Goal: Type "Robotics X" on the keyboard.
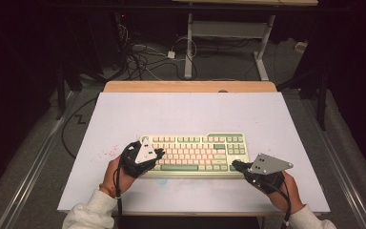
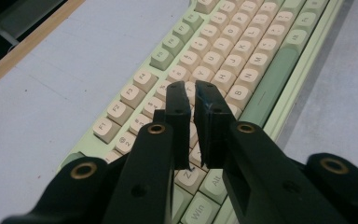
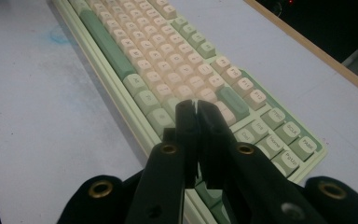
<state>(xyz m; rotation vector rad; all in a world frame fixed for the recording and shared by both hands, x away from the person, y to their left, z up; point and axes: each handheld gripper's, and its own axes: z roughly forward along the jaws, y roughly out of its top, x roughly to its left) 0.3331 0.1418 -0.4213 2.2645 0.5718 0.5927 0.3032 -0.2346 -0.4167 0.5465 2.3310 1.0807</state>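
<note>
Keyboard (image 1: 195,153) lies flat on our worktop (image 1: 186,109), long axis left to right, spacebar nearest us; left claw (image 2: 192,91) slightly parted over its keys, right claw (image 3: 196,108) closed, both empty.

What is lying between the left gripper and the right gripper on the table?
The keyboard lies between them: in the high view the left gripper is over its left end and the right gripper at its right end. Nothing else lies in that stretch.

I note a pale table top (image 1: 181,112) with a wooden strip (image 1: 190,86) along its far edge, mid-frame. Tangled cables (image 1: 140,57) lie on the floor at upper centre, beside white desk legs (image 1: 188,45).
</note>
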